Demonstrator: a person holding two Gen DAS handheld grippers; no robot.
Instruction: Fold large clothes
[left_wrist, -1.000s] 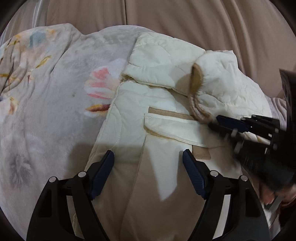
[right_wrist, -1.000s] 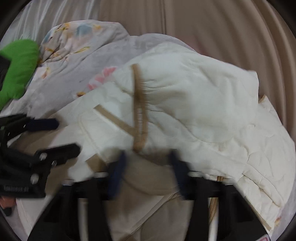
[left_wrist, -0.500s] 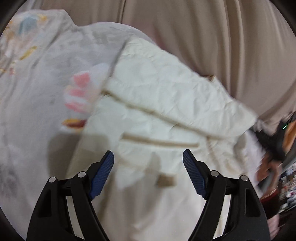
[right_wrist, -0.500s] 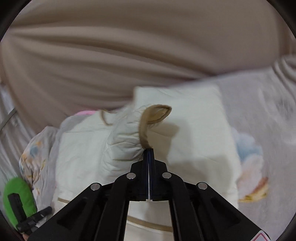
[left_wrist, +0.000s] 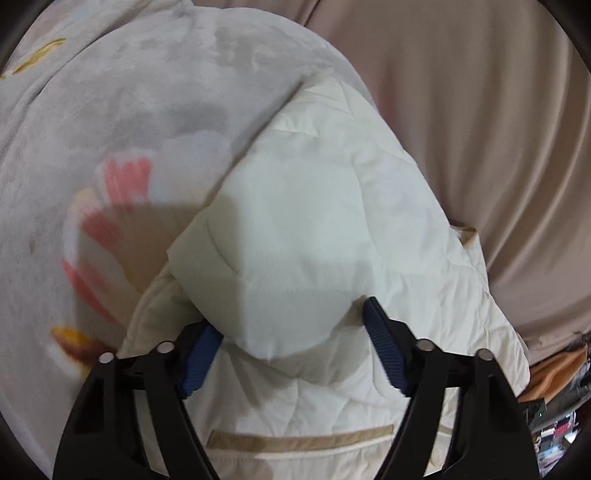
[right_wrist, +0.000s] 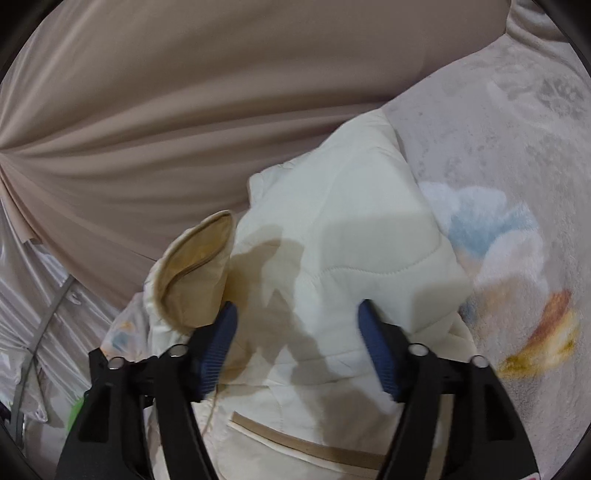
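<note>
The cream quilted jacket (left_wrist: 332, 221) lies folded on a grey flowered blanket (left_wrist: 147, 110). A puffy rounded fold of it bulges between the jaws of my left gripper (left_wrist: 291, 332), which are closing; the fabric hides part of the left pad, and I see no firm pinch. A tan pocket trim (left_wrist: 299, 441) shows below. In the right wrist view my right gripper (right_wrist: 295, 332) hovers over the jacket (right_wrist: 351, 240) with its jaws opening and nothing pressed between the pads. The sleeve cuff with tan lining (right_wrist: 195, 273) lies free just beyond its left finger.
A beige curtain (left_wrist: 480, 110) hangs right behind the jacket and fills the far side in the right wrist view (right_wrist: 184, 92). The blanket (right_wrist: 517, 147) spreads to the right there. Shiny pale sheeting (right_wrist: 37, 314) and a green scrap (right_wrist: 75, 410) lie at the left; household clutter (left_wrist: 554, 406) sits low right.
My right gripper swung the cuff across the jacket, then let it go and opened. My left gripper moved in over a rounded fold of the jacket, and its jaws narrowed around it.
</note>
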